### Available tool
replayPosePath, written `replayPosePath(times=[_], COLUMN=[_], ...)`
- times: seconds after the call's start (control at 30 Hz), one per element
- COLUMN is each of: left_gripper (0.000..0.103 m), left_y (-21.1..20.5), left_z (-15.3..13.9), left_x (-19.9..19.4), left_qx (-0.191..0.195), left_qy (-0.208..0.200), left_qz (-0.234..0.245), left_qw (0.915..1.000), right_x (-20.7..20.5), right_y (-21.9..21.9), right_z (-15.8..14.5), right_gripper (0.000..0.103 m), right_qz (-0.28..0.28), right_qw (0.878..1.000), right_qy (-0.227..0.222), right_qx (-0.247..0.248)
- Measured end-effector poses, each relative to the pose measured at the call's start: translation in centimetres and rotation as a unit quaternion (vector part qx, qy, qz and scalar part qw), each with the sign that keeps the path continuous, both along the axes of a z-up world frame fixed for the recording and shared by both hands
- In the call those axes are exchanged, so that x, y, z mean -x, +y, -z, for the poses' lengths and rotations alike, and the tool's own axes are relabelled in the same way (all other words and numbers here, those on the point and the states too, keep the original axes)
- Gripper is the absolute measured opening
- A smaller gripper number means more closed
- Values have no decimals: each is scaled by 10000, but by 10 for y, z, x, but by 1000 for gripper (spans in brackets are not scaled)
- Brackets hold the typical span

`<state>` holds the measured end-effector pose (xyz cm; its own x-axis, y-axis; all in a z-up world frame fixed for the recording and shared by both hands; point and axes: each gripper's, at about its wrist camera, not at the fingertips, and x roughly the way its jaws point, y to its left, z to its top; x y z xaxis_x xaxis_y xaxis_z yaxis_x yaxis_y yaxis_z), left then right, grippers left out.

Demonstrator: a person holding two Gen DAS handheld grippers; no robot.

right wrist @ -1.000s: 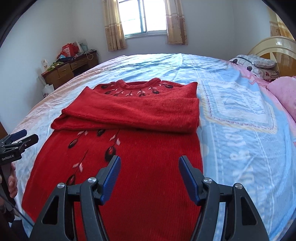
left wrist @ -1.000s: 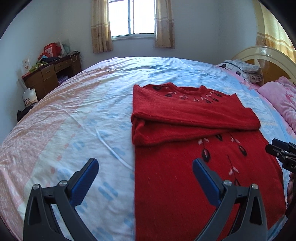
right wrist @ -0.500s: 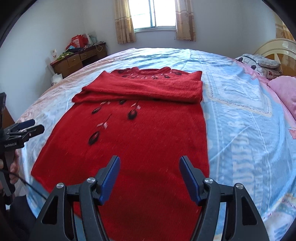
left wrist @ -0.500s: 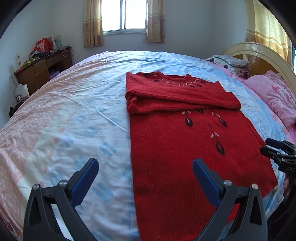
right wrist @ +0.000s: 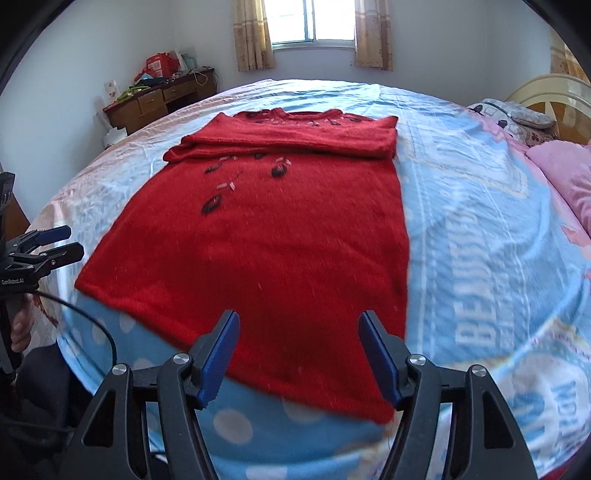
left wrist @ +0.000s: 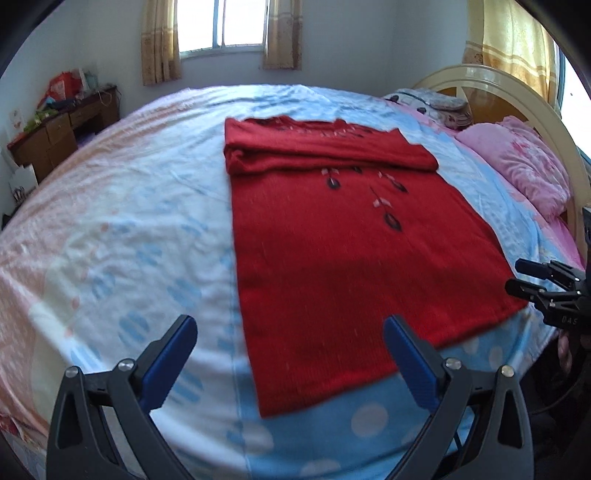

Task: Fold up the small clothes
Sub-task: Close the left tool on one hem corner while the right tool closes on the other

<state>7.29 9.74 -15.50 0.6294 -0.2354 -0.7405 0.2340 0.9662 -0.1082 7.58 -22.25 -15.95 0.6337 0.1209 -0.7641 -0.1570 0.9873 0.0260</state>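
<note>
A red knit sweater (left wrist: 343, 243) with dark leaf embroidery lies flat on the bed, both sleeves folded across the chest near the collar. It also shows in the right wrist view (right wrist: 273, 251). My left gripper (left wrist: 290, 360) is open and empty, above the hem's left corner near the bed's front edge. My right gripper (right wrist: 299, 356) is open and empty, above the hem's right part. Each gripper shows in the other's view: the right one (left wrist: 524, 277) at the right edge, the left one (right wrist: 55, 243) at the left edge.
The bed carries a blue, pink and white patterned sheet (left wrist: 122, 229). Pink pillows (left wrist: 524, 162) and a cream headboard (left wrist: 517, 85) are on the right. A wooden desk (right wrist: 162, 98) with clutter stands by the far left wall. A window (right wrist: 314, 20) is at the back.
Both grippers have pulled back toward the foot of the bed, from over the sweater's middle to its hem. The sweater has not moved. Both stay open.
</note>
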Motion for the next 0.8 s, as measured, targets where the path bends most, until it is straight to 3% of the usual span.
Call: replayPosePath(times=[0.27,0.5,0.63,0.7,0.8], left_gripper=[86,74,70,47,29], left_y=[10,3,1,1,0], left_z=[21,37,37,36,36], left_x=[6,11,12,14,16], left_qx=[418,436,350,321,263], left_qy=[502,778,706,675,645], left_qz=[-73,16,14,48,112], left_qw=[9978,9960,9969,9972,9975], right_x=[16,18,18,17,18], right_y=[-12,-15,-20,-22,-29], right_z=[9,12,14,14,13], right_gripper=[68,68,68,68,68], right_qz=[207,262,318,365,469], right_qw=[9997,9996,9993,9991,9986], right_qy=[43,44,52,72,53], right_qx=[-116,-125,-166,-192,-231])
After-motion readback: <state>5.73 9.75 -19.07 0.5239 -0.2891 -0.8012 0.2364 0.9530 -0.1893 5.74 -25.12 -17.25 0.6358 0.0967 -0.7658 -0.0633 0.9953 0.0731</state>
